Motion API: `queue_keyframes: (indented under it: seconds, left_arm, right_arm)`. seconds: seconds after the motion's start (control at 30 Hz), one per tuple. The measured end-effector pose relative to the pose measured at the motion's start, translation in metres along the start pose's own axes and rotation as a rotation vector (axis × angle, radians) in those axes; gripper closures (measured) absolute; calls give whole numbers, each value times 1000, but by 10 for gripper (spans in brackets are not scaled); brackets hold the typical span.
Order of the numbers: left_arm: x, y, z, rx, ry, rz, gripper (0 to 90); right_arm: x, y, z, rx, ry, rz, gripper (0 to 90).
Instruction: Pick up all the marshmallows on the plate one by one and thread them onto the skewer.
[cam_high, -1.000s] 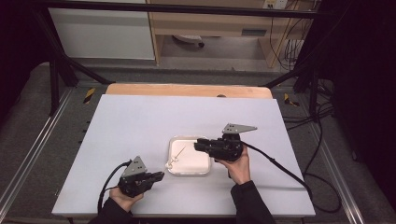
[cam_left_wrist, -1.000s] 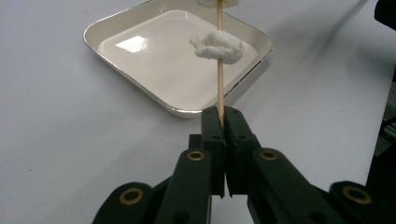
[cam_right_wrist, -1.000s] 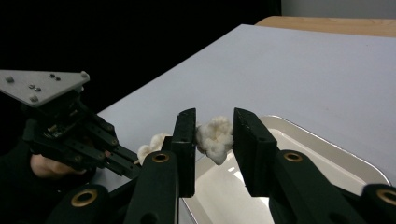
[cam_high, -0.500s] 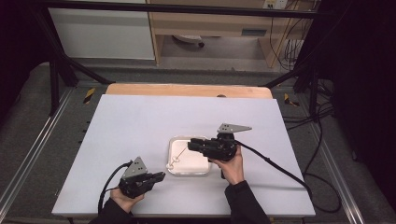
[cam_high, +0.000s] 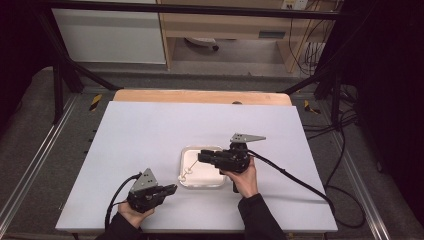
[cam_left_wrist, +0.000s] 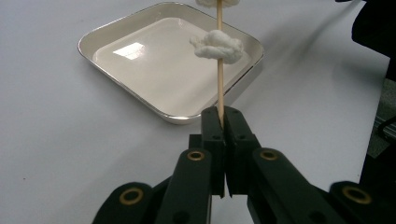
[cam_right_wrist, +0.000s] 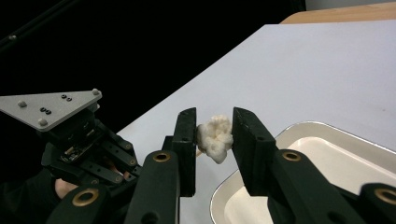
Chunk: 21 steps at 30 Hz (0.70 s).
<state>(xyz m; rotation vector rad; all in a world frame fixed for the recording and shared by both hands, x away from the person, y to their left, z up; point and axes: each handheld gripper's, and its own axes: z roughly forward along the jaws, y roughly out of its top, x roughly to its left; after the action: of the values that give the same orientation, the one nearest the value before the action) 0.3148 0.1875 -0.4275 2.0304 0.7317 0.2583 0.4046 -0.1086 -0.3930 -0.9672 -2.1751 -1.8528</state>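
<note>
My left gripper (cam_left_wrist: 223, 119) is shut on the lower end of a thin wooden skewer (cam_left_wrist: 219, 70), which rises over a shallow white square tray (cam_left_wrist: 173, 116). A white puffy lump (cam_left_wrist: 217, 44) is threaded on the skewer, and another sits at the top edge of the left gripper view. In the high view the left gripper (cam_high: 172, 188) is near the table's front edge, left of the tray (cam_high: 202, 186). My right gripper (cam_high: 200, 156) reaches left over the tray. Its jaws (cam_right_wrist: 214, 126) press a white lump (cam_right_wrist: 215, 137) from both sides at the skewer's far end.
The white tabletop (cam_high: 150, 135) spreads around the tray, with a wooden strip (cam_high: 200, 96) along its far edge. Black cables (cam_high: 295, 177) trail from both grippers. Dark floor and frame rails surround the table. The left gripper's grey plate (cam_right_wrist: 51, 107) appears behind my right jaws.
The right gripper has shifted slightly left over the tray toward the skewer's end. The left gripper has stayed in place with the skewer.
</note>
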Motion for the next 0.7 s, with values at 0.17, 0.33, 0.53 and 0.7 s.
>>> queue_keyframes:
  seconds: [0.17, 0.33, 0.53, 0.7]
  left_arm:
    - [-1, 0, 0, -7, -2, 4, 880]
    - [-1, 0, 0, -7, -3, 5, 881]
    - [-1, -1, 1, -9, -5, 6, 881]
    - [-2, -2, 2, -8, -3, 8, 882]
  right_arm:
    - [1, -1, 1, -1, 18, 25, 730]
    - [2, -3, 2, 6, 23, 32, 748]
    - [3, -6, 4, 6, 30, 34, 762]
    - [5, -8, 4, 3, 34, 23, 769]
